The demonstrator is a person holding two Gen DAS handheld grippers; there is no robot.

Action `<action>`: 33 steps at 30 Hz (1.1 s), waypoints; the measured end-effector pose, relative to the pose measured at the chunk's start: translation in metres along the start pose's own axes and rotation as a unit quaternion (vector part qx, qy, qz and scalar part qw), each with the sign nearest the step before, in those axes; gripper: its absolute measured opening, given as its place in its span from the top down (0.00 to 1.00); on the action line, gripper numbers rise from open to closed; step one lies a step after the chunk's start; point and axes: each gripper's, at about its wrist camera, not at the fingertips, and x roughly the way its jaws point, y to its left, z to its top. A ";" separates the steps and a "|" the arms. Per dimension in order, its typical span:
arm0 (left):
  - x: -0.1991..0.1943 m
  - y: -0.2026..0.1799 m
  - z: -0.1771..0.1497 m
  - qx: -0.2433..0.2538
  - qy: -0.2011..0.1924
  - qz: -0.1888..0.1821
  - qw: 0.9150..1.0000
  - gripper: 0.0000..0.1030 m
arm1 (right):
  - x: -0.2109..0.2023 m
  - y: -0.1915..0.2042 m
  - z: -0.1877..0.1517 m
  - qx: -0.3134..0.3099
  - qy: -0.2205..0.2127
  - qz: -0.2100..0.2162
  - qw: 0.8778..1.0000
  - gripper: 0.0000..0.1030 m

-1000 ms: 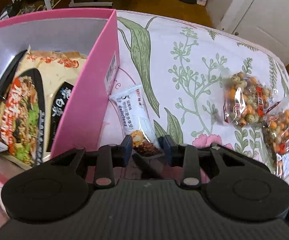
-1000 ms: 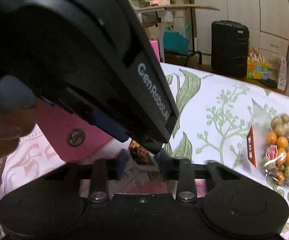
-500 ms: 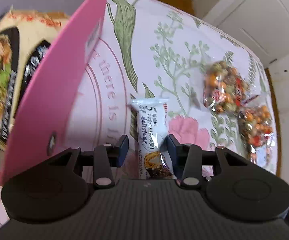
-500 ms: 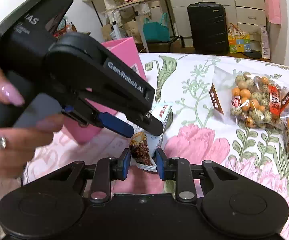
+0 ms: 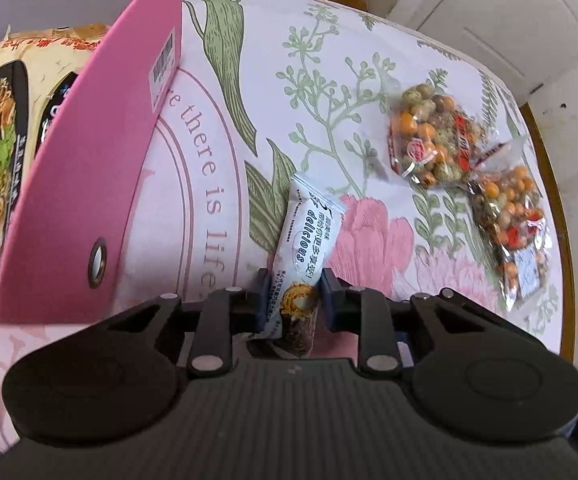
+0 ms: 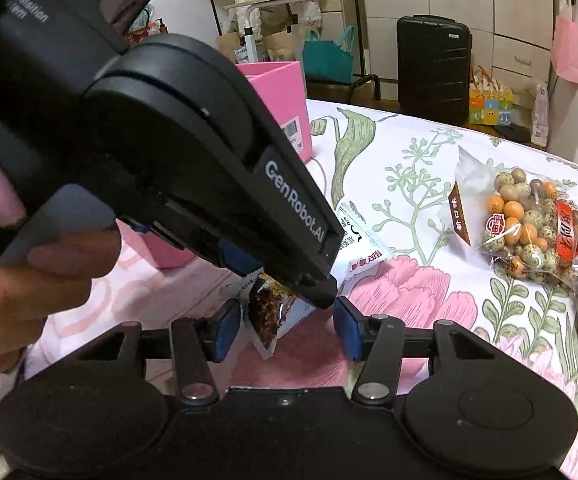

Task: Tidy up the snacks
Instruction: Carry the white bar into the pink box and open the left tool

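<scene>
Snack bar (image 5: 309, 236) sits clamped at its lower end in my left tool (image 5: 293, 300); my right tool (image 6: 285, 330) is opening, pads clear of the wrapper between them.

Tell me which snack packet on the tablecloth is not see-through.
The white snack bar packet, clamped in the left gripper; the two bean bags are clear plastic.

Left hand-held gripper (image 5: 292, 303) clamped on white snack bar (image 5: 307, 240), pink box (image 5: 101, 152) left, two nut bags (image 5: 429, 136) right
</scene>
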 end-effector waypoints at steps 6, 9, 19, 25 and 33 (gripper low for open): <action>-0.032 -0.003 -0.012 0.016 0.004 -0.014 1.000 0.77 | -0.027 0.018 0.005 -0.013 -0.006 -0.002 1.000 0.44; -0.053 0.000 -0.018 0.018 0.006 -0.024 1.000 0.77 | -0.039 0.027 0.011 -0.021 -0.003 -0.001 1.000 0.44; -0.145 0.033 -0.026 0.010 -0.045 -0.022 0.999 0.77 | -0.066 0.083 0.059 -0.041 -0.003 0.018 0.999 0.44; -0.187 0.068 -0.011 0.020 -0.096 -0.001 0.995 0.77 | -0.053 0.107 0.095 -0.061 -0.043 0.046 0.996 0.44; -0.187 0.127 0.025 0.010 -0.132 0.062 0.989 0.77 | 0.014 0.133 0.131 -0.097 -0.053 0.082 0.990 0.44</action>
